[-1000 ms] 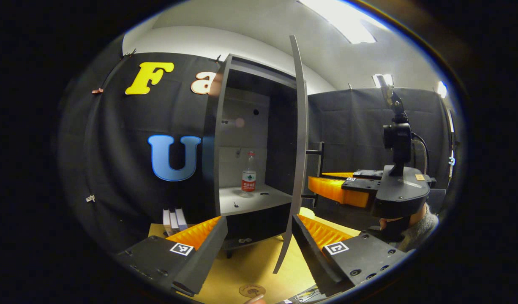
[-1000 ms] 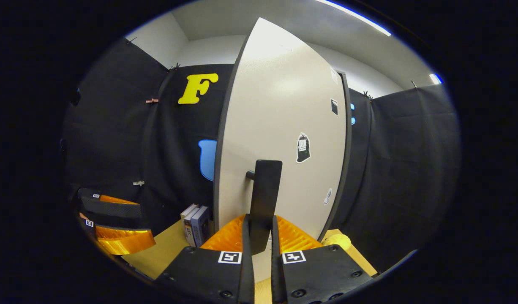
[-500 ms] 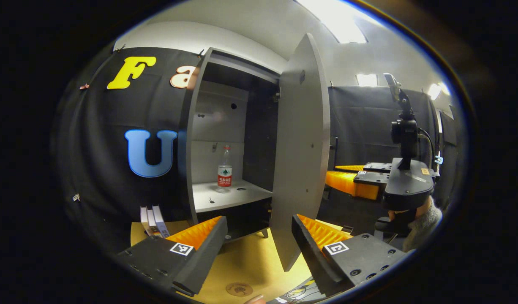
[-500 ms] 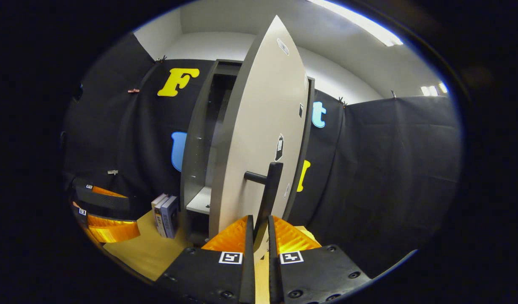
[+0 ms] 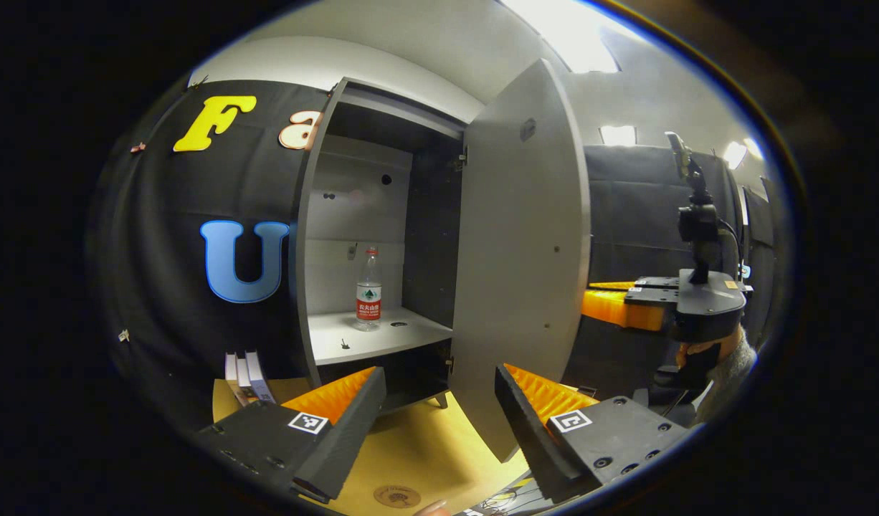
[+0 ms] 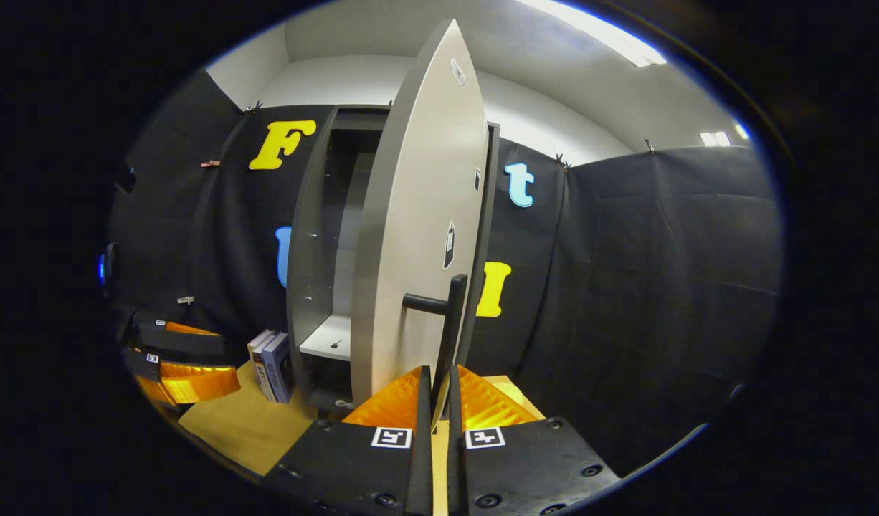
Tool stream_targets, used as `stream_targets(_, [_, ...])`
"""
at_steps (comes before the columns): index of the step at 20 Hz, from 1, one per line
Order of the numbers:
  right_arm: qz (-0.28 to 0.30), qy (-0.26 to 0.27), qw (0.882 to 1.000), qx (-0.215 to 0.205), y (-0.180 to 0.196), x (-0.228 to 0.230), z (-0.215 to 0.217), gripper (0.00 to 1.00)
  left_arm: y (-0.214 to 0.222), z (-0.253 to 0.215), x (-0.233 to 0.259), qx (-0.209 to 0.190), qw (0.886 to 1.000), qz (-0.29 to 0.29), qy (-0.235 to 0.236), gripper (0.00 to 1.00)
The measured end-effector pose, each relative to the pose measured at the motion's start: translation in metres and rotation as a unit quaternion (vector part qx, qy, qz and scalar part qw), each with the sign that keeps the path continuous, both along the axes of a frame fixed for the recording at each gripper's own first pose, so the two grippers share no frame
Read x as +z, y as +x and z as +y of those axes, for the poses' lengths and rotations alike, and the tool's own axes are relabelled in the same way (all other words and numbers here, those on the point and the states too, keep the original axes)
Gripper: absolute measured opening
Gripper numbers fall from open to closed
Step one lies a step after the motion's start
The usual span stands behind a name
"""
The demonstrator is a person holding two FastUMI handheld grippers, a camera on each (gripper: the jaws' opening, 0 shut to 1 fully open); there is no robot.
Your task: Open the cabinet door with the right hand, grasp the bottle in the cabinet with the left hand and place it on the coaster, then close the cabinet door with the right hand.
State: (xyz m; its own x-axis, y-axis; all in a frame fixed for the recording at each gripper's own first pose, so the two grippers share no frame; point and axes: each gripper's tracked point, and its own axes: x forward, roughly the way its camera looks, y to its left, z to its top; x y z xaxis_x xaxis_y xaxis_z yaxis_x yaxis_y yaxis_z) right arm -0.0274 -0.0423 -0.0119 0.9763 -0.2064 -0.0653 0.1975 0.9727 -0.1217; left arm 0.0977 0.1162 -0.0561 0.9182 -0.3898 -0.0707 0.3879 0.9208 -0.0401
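The right tool [image 6: 434, 390] is clenched on the grey cabinet door's black bar handle [image 6: 450, 322]. The left tool [image 5: 439, 408] hangs released; if the door [image 5: 518, 251] swings back, it could block the clear red-labelled plastic bottle [image 5: 368, 290].

In the left gripper view, the bottle [image 5: 368, 288] stands on the shelf [image 5: 371, 337] inside the cabinet [image 5: 382, 236], books [image 5: 242, 367] left, door [image 5: 522, 265] right, coaster [image 5: 397, 496] in front
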Motion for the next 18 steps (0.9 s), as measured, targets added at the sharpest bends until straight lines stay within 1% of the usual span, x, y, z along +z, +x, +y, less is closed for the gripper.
stream_targets(4, [-0.005,-0.033,0.999,0.008,-0.006,0.005,-0.029,0.12,0.034,-0.012,0.006,0.019,1.0,-0.016,0.013,0.96])
stream_targets(8, [-0.012,-0.019,1.0,0.016,-0.021,0.005,-0.08,0.12,0.072,-0.028,0.011,0.038,0.998,-0.032,0.026,0.96])
stream_targets(9, [-0.012,-0.01,1.0,0.022,-0.022,0.005,-0.089,0.12,0.08,-0.032,0.012,0.043,0.998,-0.033,0.029,0.96])
stream_targets(12, [-0.015,0.02,0.999,0.034,-0.022,0.003,-0.121,0.07,0.112,-0.041,0.015,0.058,0.997,-0.039,0.031,0.96])
stream_targets(16, [-0.025,0.072,0.996,0.045,-0.024,0.001,-0.158,0.07,0.159,-0.043,0.019,0.082,0.994,-0.059,0.032,0.95])
stream_targets(17, [-0.028,0.087,0.994,0.055,-0.025,0.0,-0.16,0.07,0.171,-0.041,0.021,0.09,0.993,-0.064,0.035,0.96])
stream_targets(18, [-0.034,0.094,0.993,0.067,-0.026,0.002,-0.157,0.08,0.184,-0.038,0.024,0.098,0.992,-0.072,0.036,0.94])
